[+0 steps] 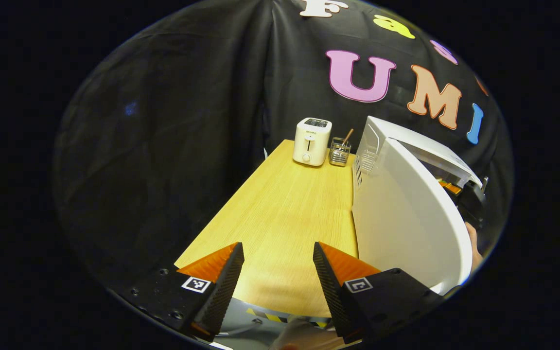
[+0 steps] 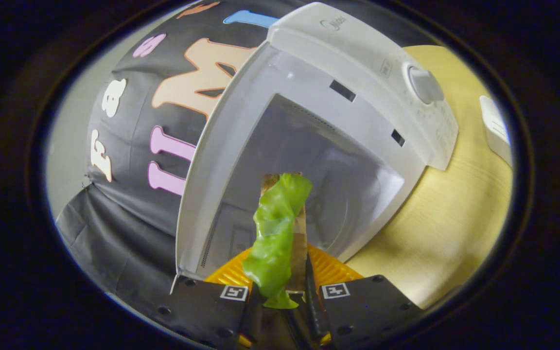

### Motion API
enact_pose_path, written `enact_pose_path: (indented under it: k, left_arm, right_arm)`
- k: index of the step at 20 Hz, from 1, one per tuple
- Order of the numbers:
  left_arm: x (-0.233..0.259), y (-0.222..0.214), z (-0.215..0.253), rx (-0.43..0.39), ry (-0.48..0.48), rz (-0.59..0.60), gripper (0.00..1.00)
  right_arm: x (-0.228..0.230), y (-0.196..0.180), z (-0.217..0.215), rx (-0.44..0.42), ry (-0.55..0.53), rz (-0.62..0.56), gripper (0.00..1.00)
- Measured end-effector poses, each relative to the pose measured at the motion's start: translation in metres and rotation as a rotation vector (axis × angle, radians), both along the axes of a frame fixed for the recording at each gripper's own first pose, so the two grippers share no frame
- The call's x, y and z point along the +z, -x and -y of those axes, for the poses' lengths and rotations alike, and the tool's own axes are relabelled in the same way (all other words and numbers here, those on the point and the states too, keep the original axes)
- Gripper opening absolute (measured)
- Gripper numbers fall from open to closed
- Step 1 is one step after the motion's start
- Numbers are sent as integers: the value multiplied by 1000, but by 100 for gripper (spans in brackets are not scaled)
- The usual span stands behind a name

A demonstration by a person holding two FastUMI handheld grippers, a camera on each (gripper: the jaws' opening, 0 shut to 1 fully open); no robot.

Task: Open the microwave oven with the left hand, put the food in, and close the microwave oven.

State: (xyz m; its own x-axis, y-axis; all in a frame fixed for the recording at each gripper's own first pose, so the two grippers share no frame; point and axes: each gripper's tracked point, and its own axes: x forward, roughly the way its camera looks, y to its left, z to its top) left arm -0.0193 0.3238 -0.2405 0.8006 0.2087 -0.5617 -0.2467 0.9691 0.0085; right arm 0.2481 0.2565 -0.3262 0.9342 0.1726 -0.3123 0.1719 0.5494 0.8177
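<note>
Food being carried to the open microwave oven.

In the right gripper view, the right gripper [image 2: 280, 287] is clamping both fingers on the food [image 2: 276, 233], a green leaf over a brown slice, which is pointing into the cavity of the microwave oven [image 2: 338, 112]. In the left gripper view, the left gripper [image 1: 278, 272] is hovering over the wooden table [image 1: 285, 209] with fingers apart, beside the swung-out door [image 1: 406, 218]; a toaster [image 1: 312, 141] and a wire holder [image 1: 340, 151] are standing at the far edge.
</note>
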Motion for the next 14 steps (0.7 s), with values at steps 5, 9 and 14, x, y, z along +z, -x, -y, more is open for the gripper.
enact_pose_path:
  k: [5, 9, 14]
  left_arm:
    - [2, 2, 3, -10, -14, -4, 85]
    - [1, 2, 3, -20, -28, -11, 85]
    - [-1, 3, 6, -20, -16, -16, 85]
  right_arm:
    - [-24, -21, -7, 4, 129, -31, 33]
    - [-29, -26, -3, -12, 214, -28, 33]
    - [-33, -36, 8, -28, 384, -48, 40]
